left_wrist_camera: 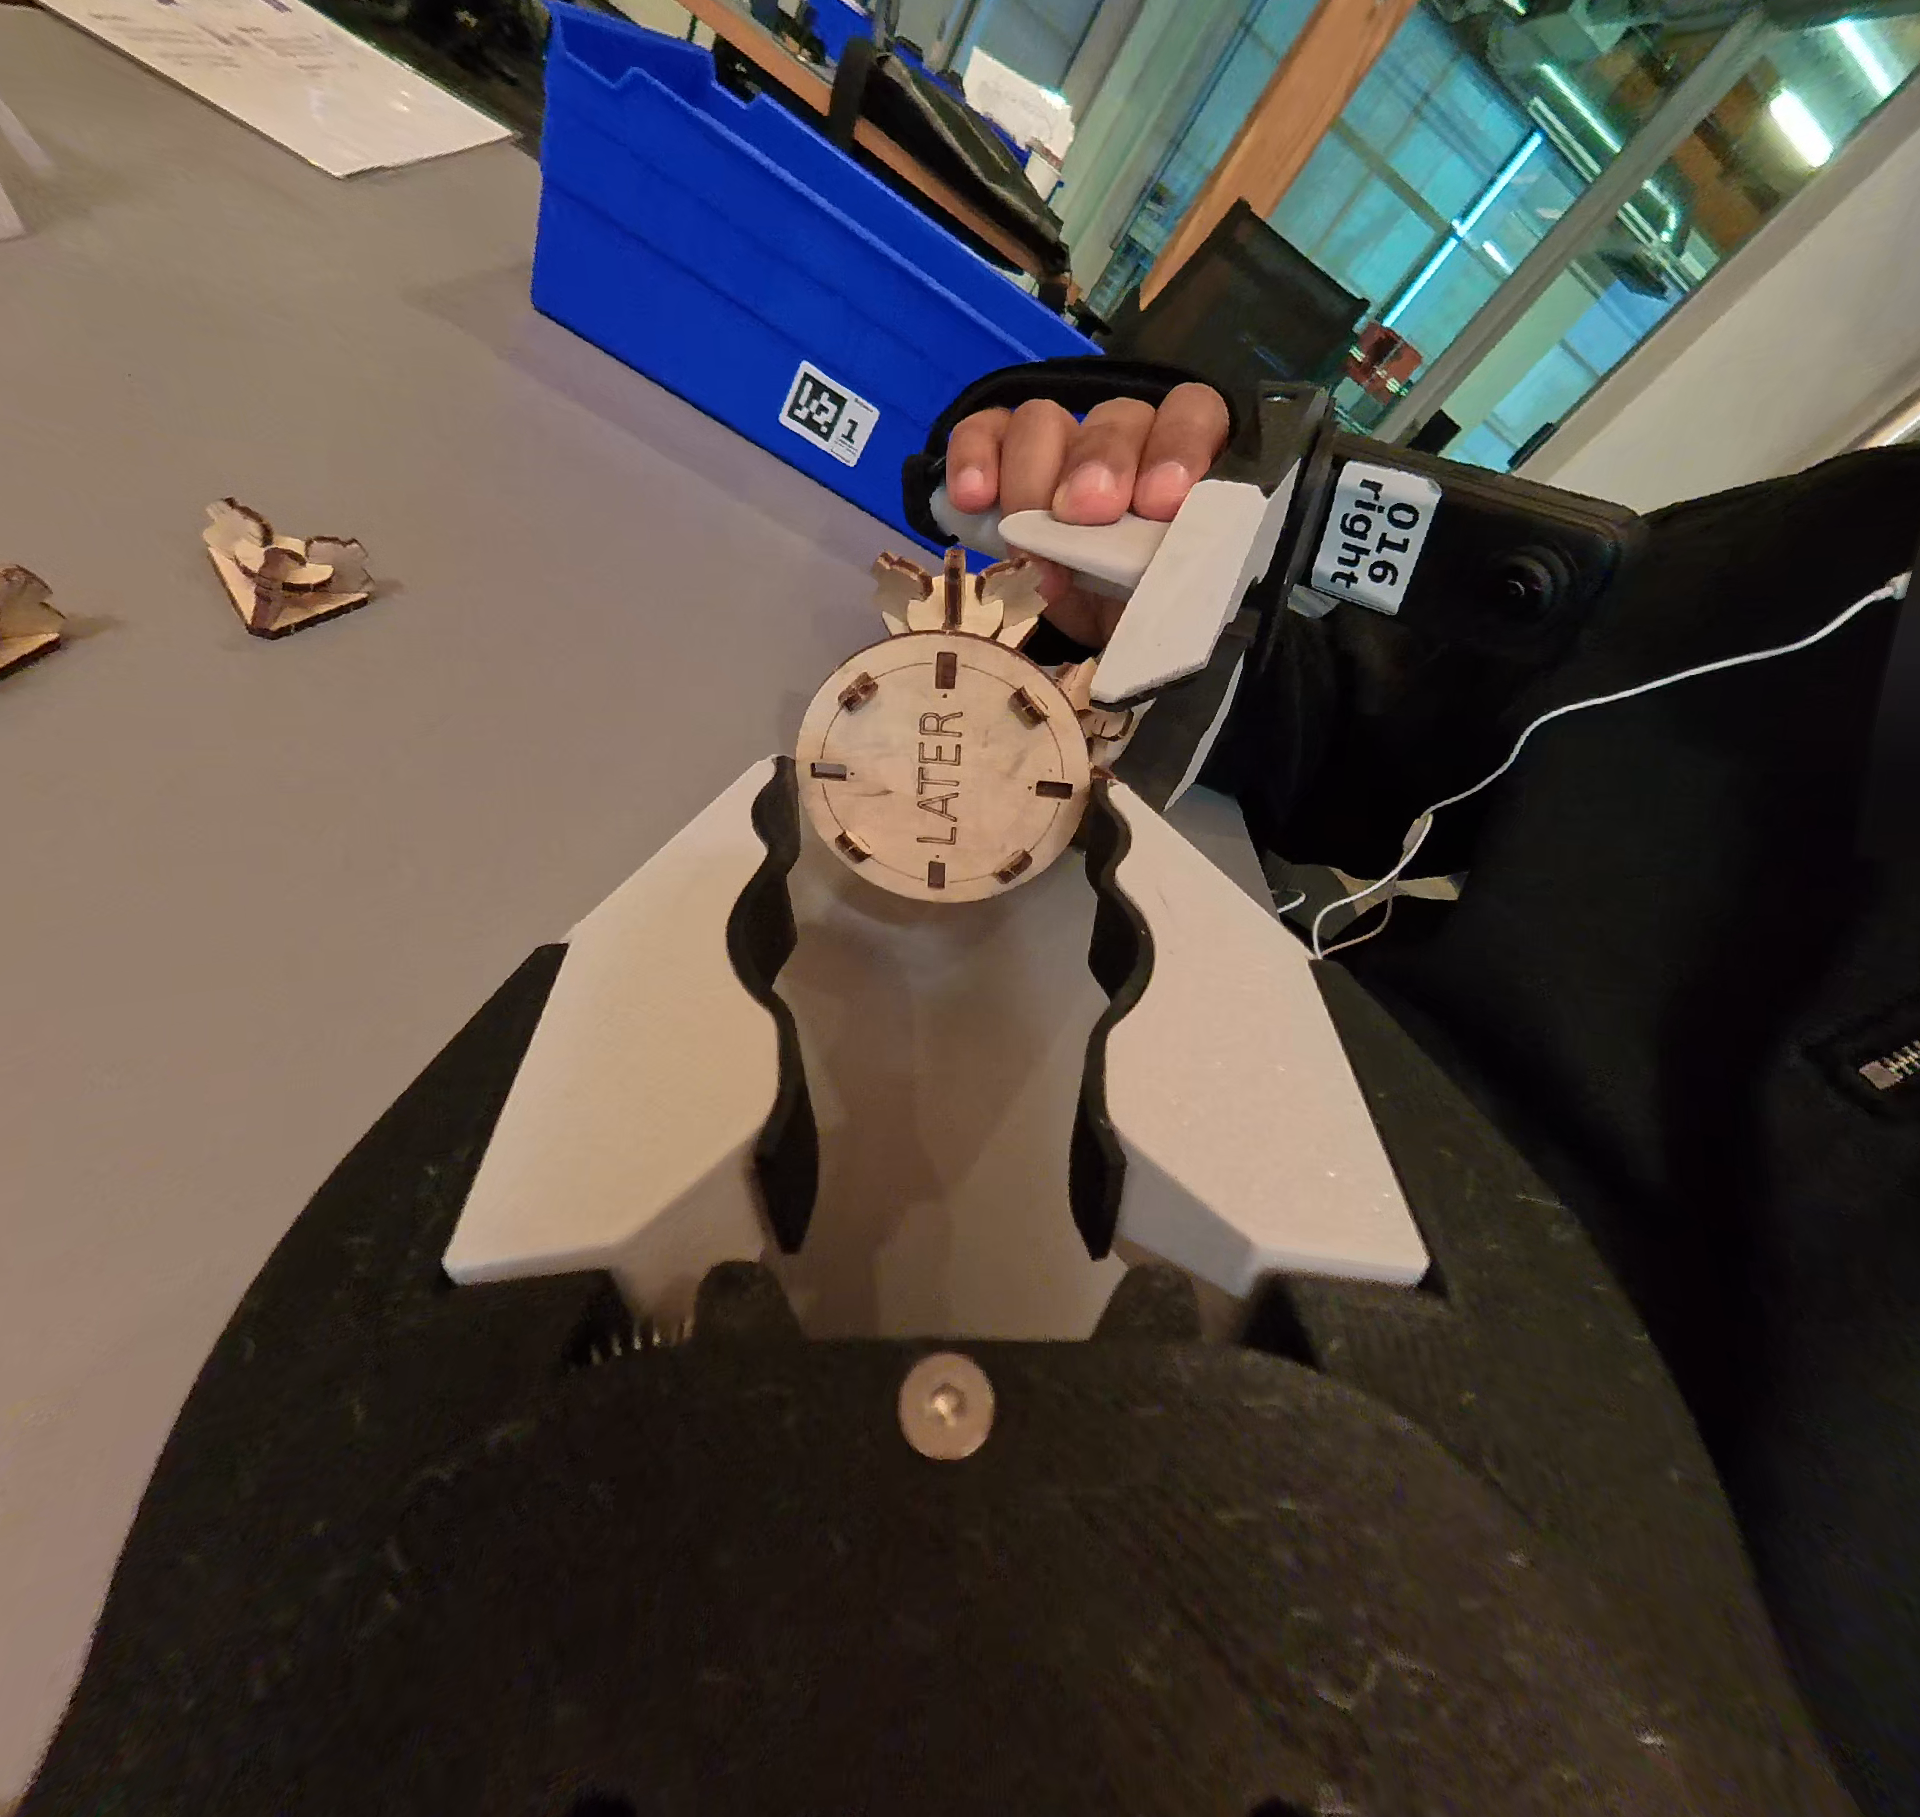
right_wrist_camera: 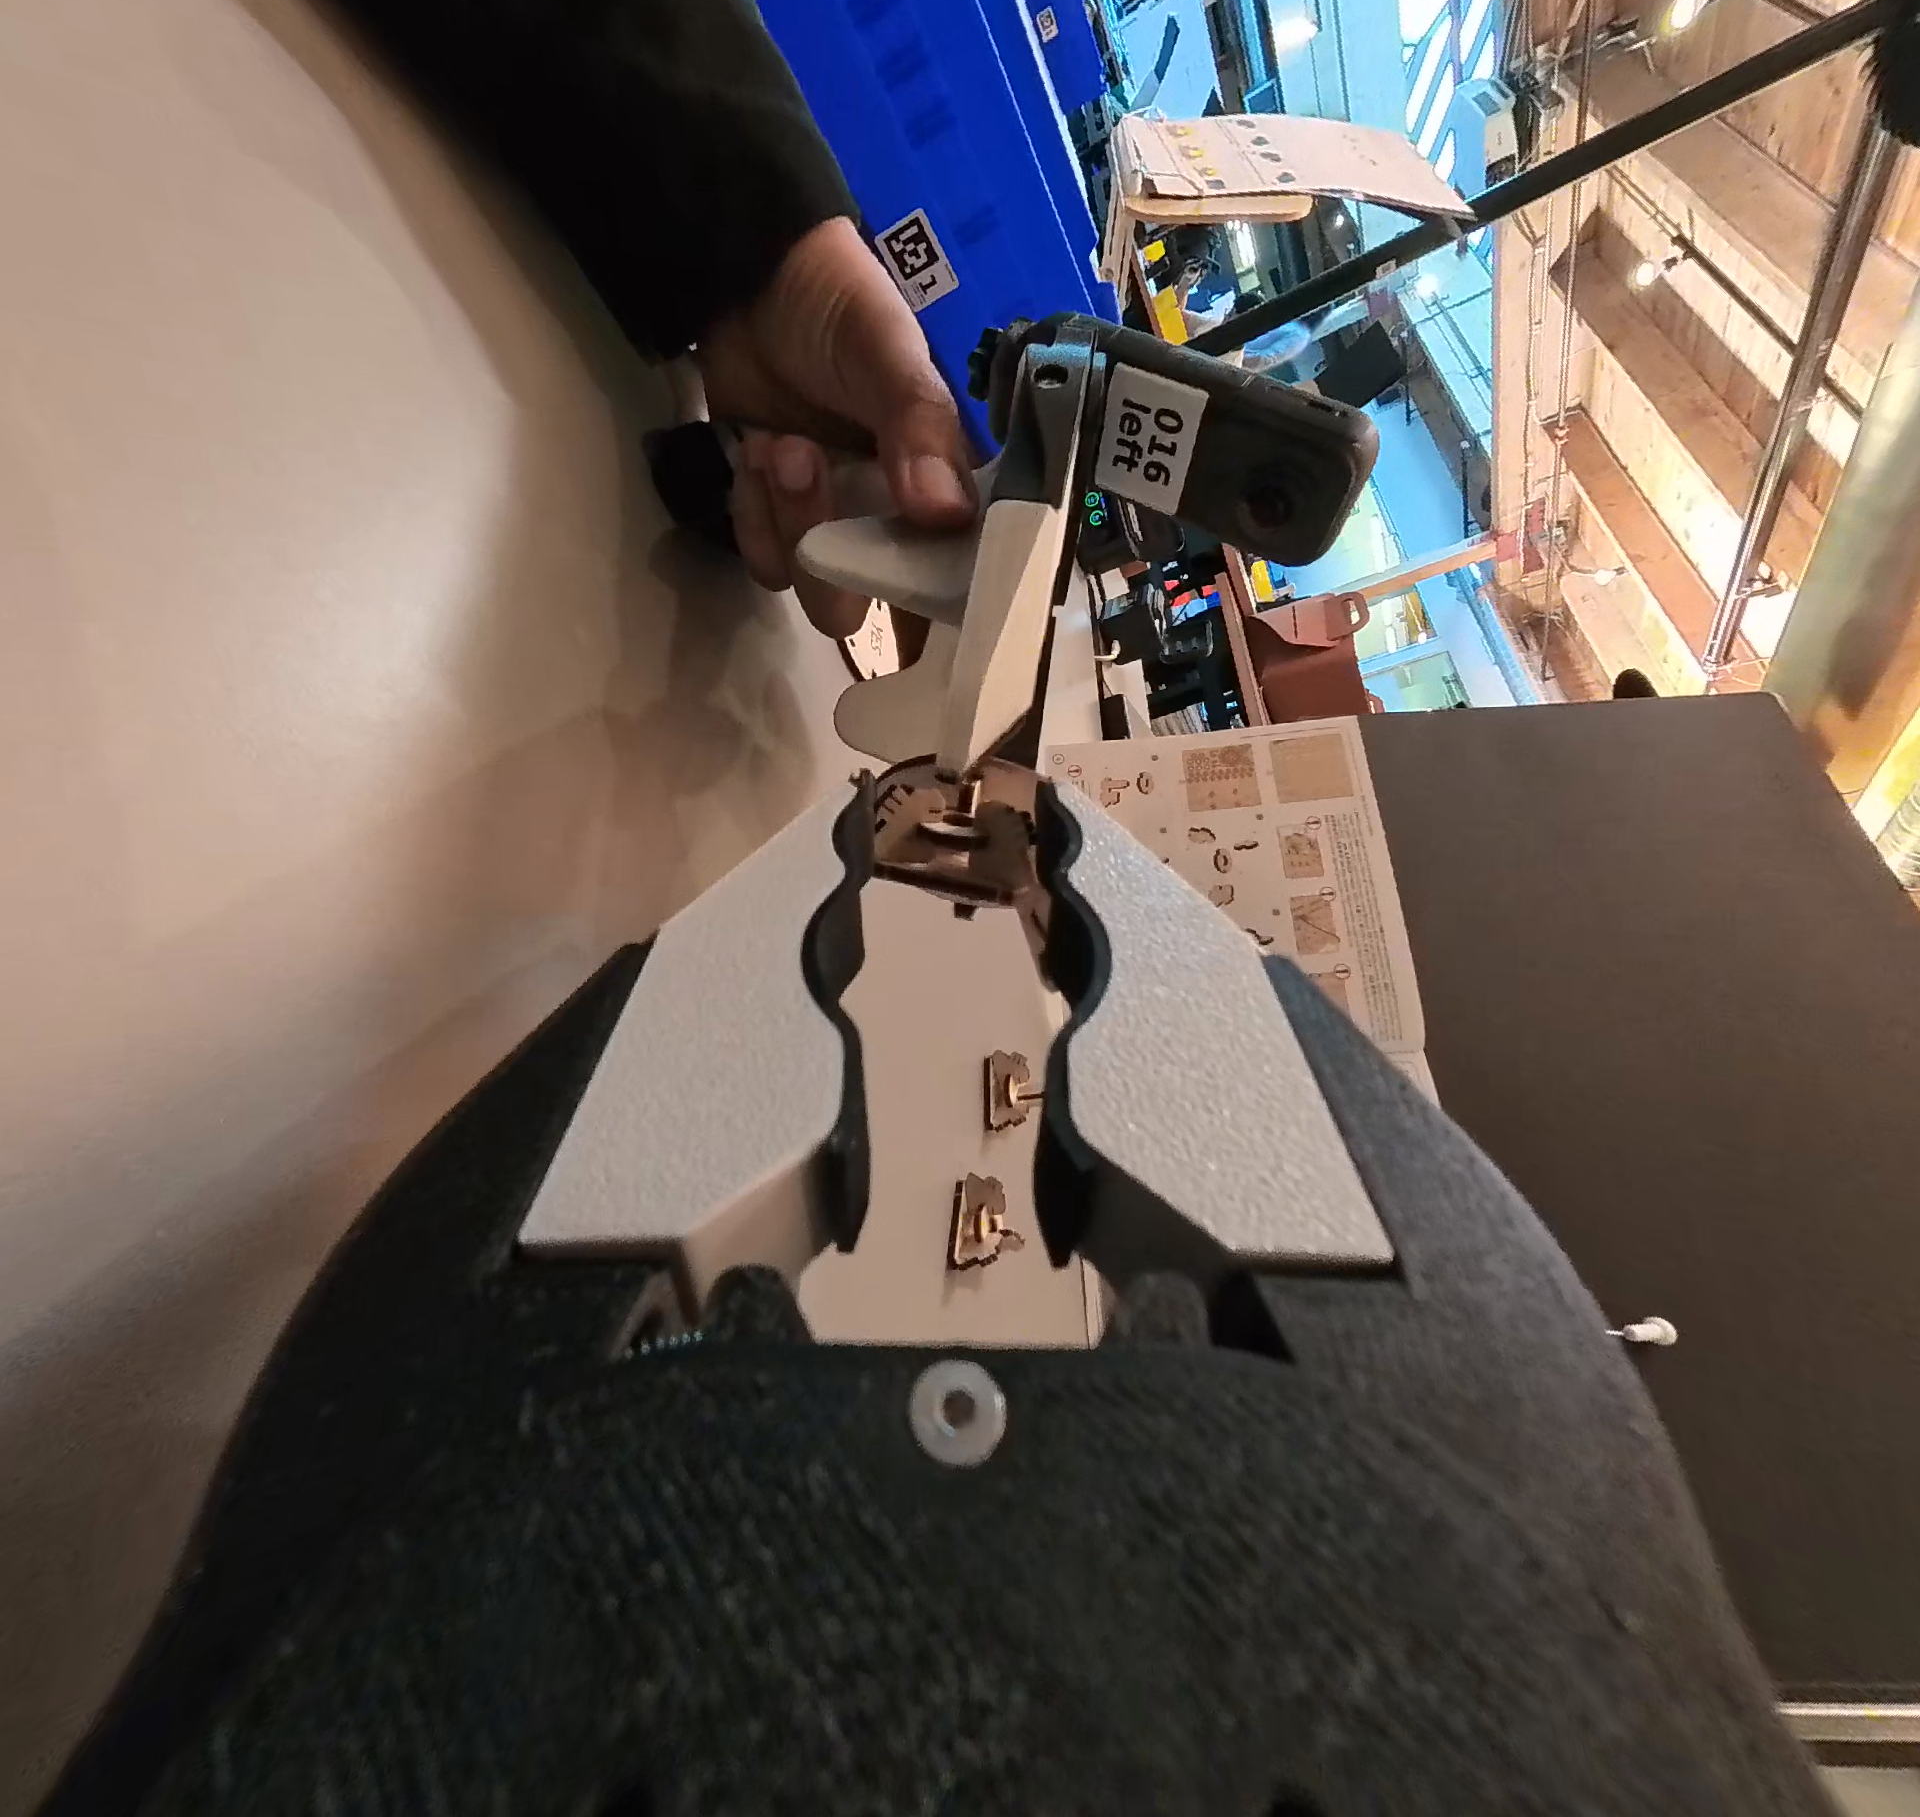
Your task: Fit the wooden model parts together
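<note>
Left hand-held gripper (left_wrist_camera: 940,811) is clamped on a round wooden disc (left_wrist_camera: 940,765): both black pads press its rim, jaws fairly wide, disc face toward the camera, held above the grey counter (left_wrist_camera: 312,832). Right hand-held gripper (right_wrist_camera: 951,832) is closed partway on a small wooden winged piece (right_wrist_camera: 951,837) at the disc's back edge, pads against its sides; in the left view its white fingers (left_wrist_camera: 1174,614) meet the disc's upper right rim. Another winged piece (left_wrist_camera: 956,598) sticks up from the disc's top edge. Two loose wooden pieces (left_wrist_camera: 281,572) lie on the counter left of the disc. Blue bin (left_wrist_camera: 748,240) stands behind the disc. Printed sheet (right_wrist_camera: 1278,842) lies on the counter beside the disc.
</note>
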Demonstrator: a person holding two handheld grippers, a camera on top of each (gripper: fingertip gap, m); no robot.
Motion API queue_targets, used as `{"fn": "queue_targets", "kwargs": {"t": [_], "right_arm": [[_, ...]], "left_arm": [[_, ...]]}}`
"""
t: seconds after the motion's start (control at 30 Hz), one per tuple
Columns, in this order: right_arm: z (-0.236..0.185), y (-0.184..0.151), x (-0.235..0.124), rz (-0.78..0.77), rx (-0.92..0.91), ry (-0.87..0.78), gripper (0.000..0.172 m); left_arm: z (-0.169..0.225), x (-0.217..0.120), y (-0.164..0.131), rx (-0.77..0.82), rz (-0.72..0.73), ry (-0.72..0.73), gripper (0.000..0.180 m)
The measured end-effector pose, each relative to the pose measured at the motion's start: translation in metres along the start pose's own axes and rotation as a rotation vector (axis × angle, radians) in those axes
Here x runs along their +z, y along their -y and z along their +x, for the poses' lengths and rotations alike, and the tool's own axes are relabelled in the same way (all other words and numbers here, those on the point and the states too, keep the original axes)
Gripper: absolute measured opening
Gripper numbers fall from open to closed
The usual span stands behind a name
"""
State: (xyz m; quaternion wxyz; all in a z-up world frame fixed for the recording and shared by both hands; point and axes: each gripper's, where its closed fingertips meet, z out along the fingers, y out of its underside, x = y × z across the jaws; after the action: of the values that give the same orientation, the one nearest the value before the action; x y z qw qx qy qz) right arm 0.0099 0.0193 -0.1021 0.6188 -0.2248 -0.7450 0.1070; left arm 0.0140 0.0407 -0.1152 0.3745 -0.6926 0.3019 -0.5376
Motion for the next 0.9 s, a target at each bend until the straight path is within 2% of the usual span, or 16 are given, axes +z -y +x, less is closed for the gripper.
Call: {"fn": "queue_targets", "kwargs": {"t": [0.17,0.3,0.5,0.73,0.9], "right_arm": [[0.000,-0.001,0.001,-0.002,0.002,0.000,0.029],[0.001,-0.002,0.001,-0.006,0.002,-0.003,0.030],[0.005,-0.006,-0.001,-0.020,0.011,-0.017,0.030],[0.043,-0.048,-0.015,-0.133,0.245,-0.145,0.029],[0.055,-0.062,-0.021,-0.070,0.563,-0.176,0.030]], "left_arm": [[0.000,0.000,0.000,0.001,-0.004,0.003,0.053],[0.000,0.001,-0.001,0.004,-0.007,0.007,0.041],[-0.004,-0.001,0.000,-0.001,-0.001,0.026,0.044],[-0.023,-0.017,0.017,-0.002,0.088,0.148,0.045],[-0.036,-0.028,0.027,-0.037,0.144,0.221,0.045]]}}
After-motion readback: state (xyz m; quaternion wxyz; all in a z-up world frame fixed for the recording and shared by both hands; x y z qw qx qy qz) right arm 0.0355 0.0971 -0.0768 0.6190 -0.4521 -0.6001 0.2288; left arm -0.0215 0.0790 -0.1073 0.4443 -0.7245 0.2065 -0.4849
